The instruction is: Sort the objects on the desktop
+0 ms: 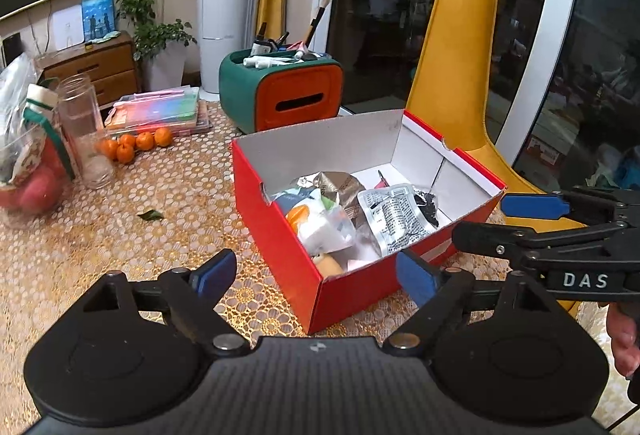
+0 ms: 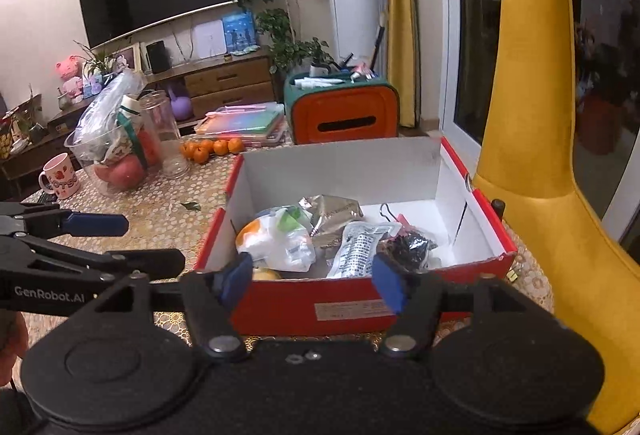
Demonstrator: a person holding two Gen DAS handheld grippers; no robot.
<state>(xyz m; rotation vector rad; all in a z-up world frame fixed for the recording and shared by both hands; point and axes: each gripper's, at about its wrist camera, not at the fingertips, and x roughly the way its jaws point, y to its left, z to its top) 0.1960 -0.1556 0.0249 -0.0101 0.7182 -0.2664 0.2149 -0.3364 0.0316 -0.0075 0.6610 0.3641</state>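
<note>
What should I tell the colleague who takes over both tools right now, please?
Left tool: open, empty, held near the corner of the red box.
Right tool: open, empty, at the box's near wall.
In the box: a silver pouch, a white plastic bag, a foil packet and a dark packet.
On the table: tangerines, a glass jar, a leaf, a stack of colourful cases and the green-and-orange organiser.
Done: several items boxed. Left: likely the loose things on the table.
</note>
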